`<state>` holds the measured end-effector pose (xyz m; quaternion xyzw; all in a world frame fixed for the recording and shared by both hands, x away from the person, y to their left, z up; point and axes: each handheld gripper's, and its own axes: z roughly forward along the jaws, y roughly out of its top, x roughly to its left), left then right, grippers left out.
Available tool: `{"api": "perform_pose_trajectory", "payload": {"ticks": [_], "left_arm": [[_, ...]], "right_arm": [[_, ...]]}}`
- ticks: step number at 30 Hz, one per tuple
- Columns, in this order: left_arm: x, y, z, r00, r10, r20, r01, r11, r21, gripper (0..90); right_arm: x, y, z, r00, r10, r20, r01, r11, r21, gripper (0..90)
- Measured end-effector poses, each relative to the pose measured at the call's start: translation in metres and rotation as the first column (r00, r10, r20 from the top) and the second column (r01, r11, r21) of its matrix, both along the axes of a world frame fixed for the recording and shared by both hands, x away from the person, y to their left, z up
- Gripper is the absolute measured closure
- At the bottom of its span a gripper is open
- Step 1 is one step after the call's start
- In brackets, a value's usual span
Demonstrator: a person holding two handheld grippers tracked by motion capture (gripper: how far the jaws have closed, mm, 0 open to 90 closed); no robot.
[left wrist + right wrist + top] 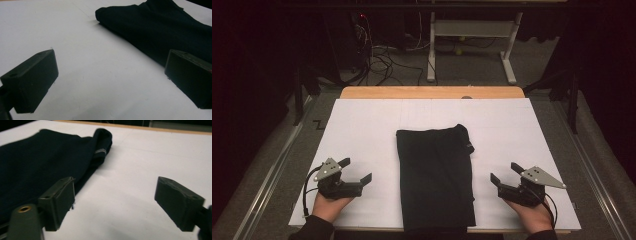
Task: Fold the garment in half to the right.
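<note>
Folded black garment on counter, between left tongs and right tongs — both wide, empty. Likely grasp: pinch near edges evenly.

Right gripper, jaws spread wide over white table surface. Folded black garment at left, just behind left jaw; pale stitching on rolled far corner. Wooden edge beyond.
</note>
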<state>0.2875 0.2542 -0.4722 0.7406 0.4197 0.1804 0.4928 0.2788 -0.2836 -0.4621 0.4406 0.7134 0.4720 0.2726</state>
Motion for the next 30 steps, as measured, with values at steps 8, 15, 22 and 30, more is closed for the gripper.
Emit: {"api": "perform_pose_trajectory", "payload": {"ticks": [8, 15, 22, 30], "left_arm": [[-0.006, 0.000, 0.004, 0.9997, -0.020, 0.016, 0.020, 0.9995, -0.024, 0.0], [-0.009, -0.001, 0.006, 0.9992, -0.028, 0.028, 0.029, 0.9992, -0.026, 0.0], [-0.009, -0.001, 0.006, 0.9991, -0.029, 0.030, 0.030, 0.9994, -0.020, 0.0], [-0.009, 0.000, 0.007, 0.9990, -0.029, 0.034, 0.029, 0.9993, -0.025, 0.0]], "right_arm": [[-0.018, 0.004, 0.008, 0.9983, 0.016, 0.057, -0.016, 1.000, 0.010, 0.4], [-0.023, 0.005, 0.011, 0.9959, 0.010, 0.090, -0.011, 1.000, 0.018, 0.3], [-0.022, 0.003, 0.010, 0.9958, 0.004, 0.091, -0.006, 1.000, 0.027, 0.3], [-0.021, 0.003, 0.008, 0.9962, -0.001, 0.087, -0.001, 1.000, 0.022, 0.3]]}}
